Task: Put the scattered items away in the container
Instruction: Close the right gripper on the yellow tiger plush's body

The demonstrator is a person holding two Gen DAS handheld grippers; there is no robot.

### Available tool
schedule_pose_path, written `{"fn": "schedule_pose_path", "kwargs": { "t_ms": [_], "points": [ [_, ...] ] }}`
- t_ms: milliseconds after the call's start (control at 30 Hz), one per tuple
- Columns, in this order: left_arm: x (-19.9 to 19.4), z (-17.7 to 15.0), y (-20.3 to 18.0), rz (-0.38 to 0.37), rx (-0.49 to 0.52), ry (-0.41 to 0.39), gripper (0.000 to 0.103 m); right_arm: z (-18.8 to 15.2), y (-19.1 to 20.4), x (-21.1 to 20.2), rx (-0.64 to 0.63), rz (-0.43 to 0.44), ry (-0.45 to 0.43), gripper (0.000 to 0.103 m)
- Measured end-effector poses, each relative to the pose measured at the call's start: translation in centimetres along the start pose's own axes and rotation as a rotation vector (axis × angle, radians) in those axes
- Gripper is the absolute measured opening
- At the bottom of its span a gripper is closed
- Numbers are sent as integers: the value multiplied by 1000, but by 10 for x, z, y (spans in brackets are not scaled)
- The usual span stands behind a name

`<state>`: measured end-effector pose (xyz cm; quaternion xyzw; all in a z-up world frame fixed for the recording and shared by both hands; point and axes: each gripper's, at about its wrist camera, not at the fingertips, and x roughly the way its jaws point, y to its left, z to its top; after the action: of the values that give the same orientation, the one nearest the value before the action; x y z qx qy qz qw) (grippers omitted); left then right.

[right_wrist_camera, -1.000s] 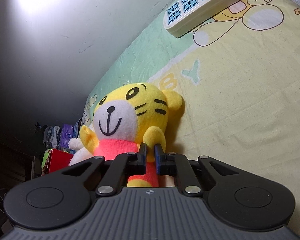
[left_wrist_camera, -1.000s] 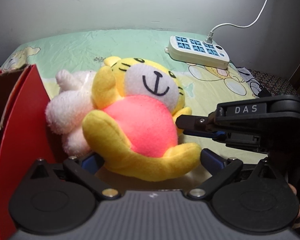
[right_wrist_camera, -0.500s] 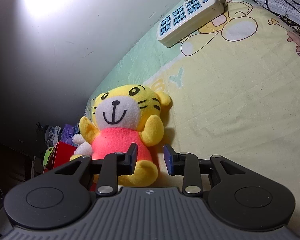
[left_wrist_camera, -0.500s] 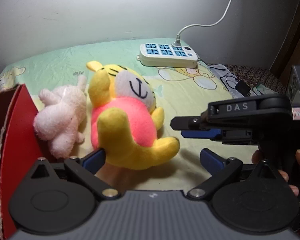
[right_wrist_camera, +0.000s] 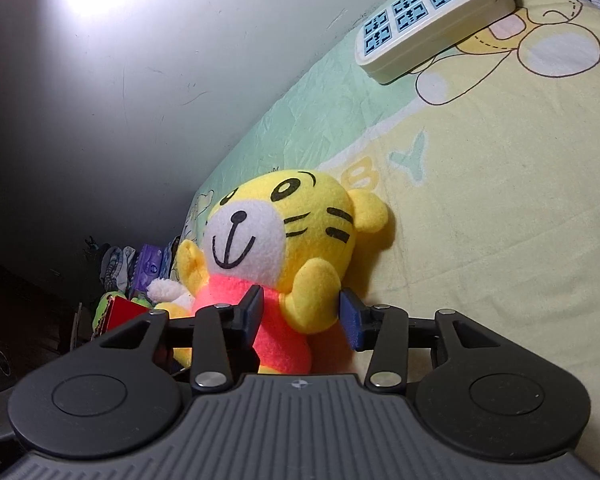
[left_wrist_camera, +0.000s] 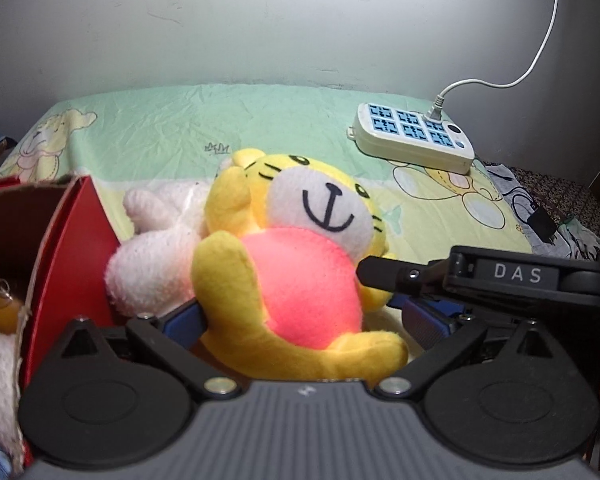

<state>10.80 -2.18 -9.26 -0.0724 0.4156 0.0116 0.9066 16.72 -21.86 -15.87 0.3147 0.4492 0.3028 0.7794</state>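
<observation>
A yellow tiger plush (left_wrist_camera: pixel 300 264) with a pink belly lies on the bed; it also shows in the right wrist view (right_wrist_camera: pixel 284 248). A white plush (left_wrist_camera: pixel 160 248) lies against its left side, next to the red cardboard box (left_wrist_camera: pixel 76 236). My left gripper (left_wrist_camera: pixel 304 320) is open with its fingers on either side of the tiger's lower body. My right gripper (right_wrist_camera: pixel 300 316) is open around the tiger's arm and side; it reaches in from the right in the left wrist view (left_wrist_camera: pixel 404 280).
A white power strip (left_wrist_camera: pixel 412 136) with a cable lies at the far right of the bed sheet (left_wrist_camera: pixel 180 128). A black charger and papers (left_wrist_camera: pixel 540 216) sit at the bed's right edge. The box holds other plush toys (left_wrist_camera: pixel 0 380). The wall runs behind the bed.
The right gripper opened wide and moved in around the tiger's arm. The left gripper moved closer, its fingers now straddling the tiger's lower body.
</observation>
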Motion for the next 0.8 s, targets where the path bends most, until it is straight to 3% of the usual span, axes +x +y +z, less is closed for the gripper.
{"fn": "schedule_pose_path", "kwargs": {
  "t_ms": [133, 167, 500, 800],
  "points": [
    [6, -2, 4, -14, -22, 15, 101, 1, -5, 0, 6, 21, 5, 19],
    [6, -2, 5, -17, -26, 14, 100, 1, -5, -3, 7, 21, 7, 18],
    [-19, -11, -10, -130, -18, 32, 100, -7, -2, -50, -5, 34, -1, 13],
    [-49, -48, -26, -245, 34, 88, 100, -46, 6, -104, -35, -6, 48, 13]
  ]
}}
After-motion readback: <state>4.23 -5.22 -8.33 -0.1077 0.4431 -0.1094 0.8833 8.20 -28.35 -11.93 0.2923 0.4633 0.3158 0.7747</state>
